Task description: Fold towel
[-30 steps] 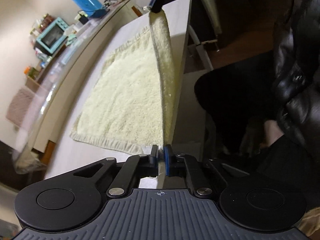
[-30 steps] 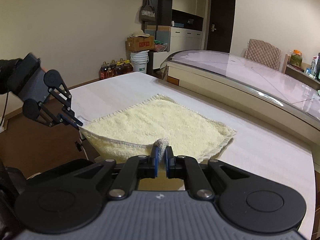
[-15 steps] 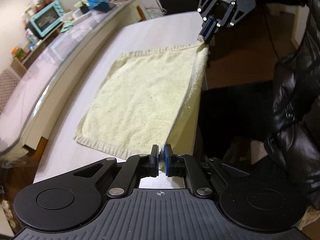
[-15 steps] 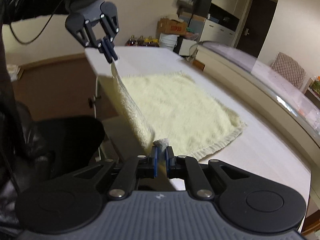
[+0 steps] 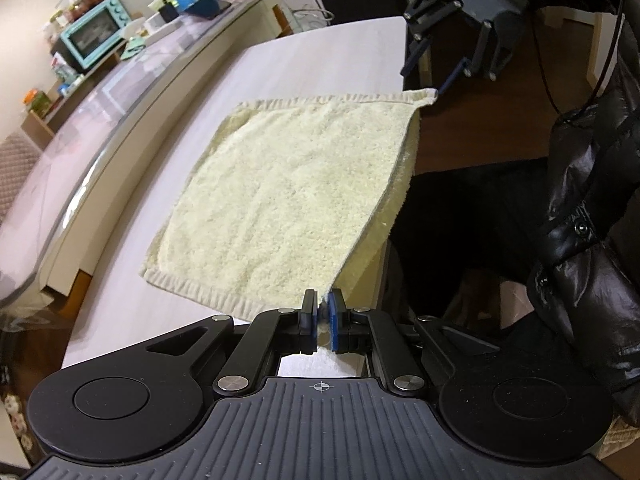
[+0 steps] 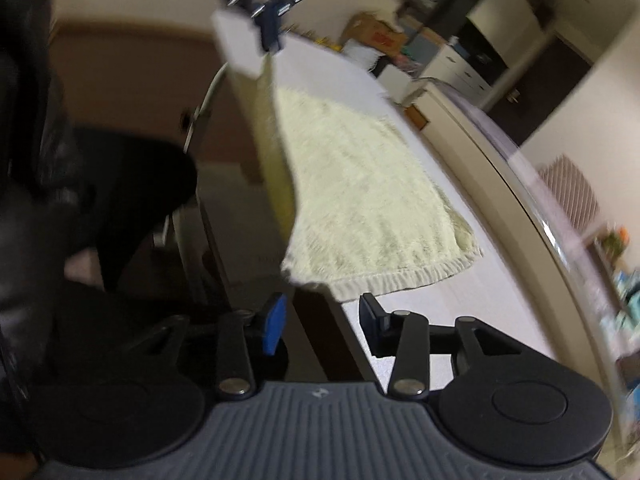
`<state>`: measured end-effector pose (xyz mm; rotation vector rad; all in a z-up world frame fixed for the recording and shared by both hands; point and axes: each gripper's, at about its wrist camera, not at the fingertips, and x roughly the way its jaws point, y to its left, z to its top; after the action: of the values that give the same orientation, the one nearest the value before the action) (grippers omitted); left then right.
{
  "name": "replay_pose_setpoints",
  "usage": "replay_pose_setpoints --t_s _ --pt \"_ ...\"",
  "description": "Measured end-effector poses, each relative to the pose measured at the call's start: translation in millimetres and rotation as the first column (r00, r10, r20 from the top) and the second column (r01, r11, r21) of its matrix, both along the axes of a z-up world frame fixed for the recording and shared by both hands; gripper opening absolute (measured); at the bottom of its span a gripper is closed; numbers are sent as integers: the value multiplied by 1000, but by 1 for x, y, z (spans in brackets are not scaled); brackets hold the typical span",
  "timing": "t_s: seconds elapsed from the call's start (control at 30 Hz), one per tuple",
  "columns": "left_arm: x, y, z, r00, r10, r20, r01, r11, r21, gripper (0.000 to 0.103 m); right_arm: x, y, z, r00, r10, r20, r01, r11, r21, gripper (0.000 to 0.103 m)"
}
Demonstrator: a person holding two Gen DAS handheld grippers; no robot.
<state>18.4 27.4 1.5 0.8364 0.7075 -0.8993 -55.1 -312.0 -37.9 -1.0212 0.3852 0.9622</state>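
Your left gripper (image 5: 322,316) pinches the near corner of the pale yellow terry towel (image 5: 288,184) lying on the white table (image 5: 332,56), while your right gripper (image 6: 322,322), jaws apart, hangs just off its opposite near-edge corner, nearest for regrasping.

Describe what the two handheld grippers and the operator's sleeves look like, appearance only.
The left gripper and the right gripper are matte black, with ribbed dark grey bodies, round side discs, silver pivot pins, linkage arms and blue finger pads. A small crosshair mark sits on the ribbed body. A thin black cable trails by the shiny black puffer sleeve.
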Motion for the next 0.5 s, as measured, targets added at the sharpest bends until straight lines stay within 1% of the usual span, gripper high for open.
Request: replay_pose_setpoints --t_s 0.03,0.17,0.3,0.33,0.37,0.4,0.43,0.47,0.5 --pt "-1 0 0 1000 1 -1 -1 1000 1 6 -2 0 -2 1000 7 9 -7 1000 -7 45" --pt "-2 1 1 1000 8 -3 -8 1000 -2 6 -17 8 -13 993 64 95 -58 996 -62 45" --pt "-2 1 2 1000 12 -2 -12 1000 -3 6 -25 16 -18 976 128 177 -110 988 -111 44" --pt "-2 1 2 1000 13 -2 -13 1000 -2 6 -25 18 -18 973 141 183 -120 985 -120 40" --pt "-2 1 2 1000 15 -4 -15 1000 -1 6 -24 20 -18 973 152 176 -130 982 -134 31" --pt "-3 1 2 1000 16 -3 -16 1000 0 6 -23 20 -18 973 154 171 -130 981 -145 24" --pt "-3 1 1 1000 18 -2 -18 1000 1 6 -21 20 -18 974 153 165 -128 980 -152 14" --pt "-3 2 1 1000 21 -6 -21 1000 -1 6 -20 20 -17 976 150 160 -125 980 -154 7" --pt "-2 2 1 1000 23 -9 -23 1000 -2 6 -19 19 -16 977 144 155 -121 981 -152 7"
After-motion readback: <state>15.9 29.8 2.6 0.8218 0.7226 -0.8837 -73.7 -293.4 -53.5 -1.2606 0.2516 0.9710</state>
